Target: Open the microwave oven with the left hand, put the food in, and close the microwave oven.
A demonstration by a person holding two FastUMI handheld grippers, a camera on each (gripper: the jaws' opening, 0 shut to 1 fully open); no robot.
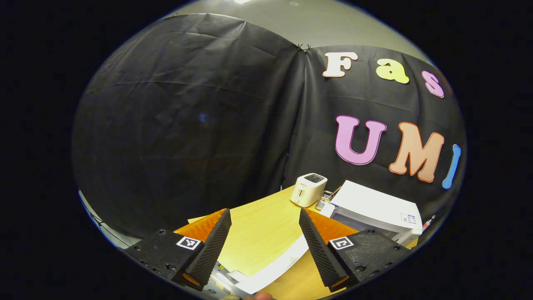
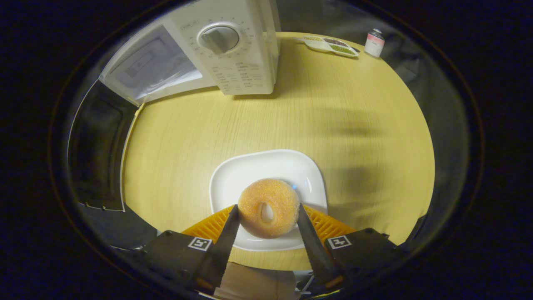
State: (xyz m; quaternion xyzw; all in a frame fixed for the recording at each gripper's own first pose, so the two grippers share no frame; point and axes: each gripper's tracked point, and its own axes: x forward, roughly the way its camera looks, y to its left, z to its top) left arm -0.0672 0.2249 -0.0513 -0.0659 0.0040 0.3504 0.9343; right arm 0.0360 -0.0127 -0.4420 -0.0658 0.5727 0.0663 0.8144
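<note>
In the right gripper view, our right gripper [image 2: 266, 216] has its fingers on both sides of the doughnut [image 2: 268, 207], which lies on the white plate [image 2: 233, 175] on the table [image 2: 354, 108]. The fingers seem to touch it, but we cannot tell if they really press. The microwave oven [image 2: 233, 54] stands ahead, well apart, its door apparently swung open to the left. Our left gripper [image 1: 264, 241] is spread and empty, the microwave to its right.
</note>
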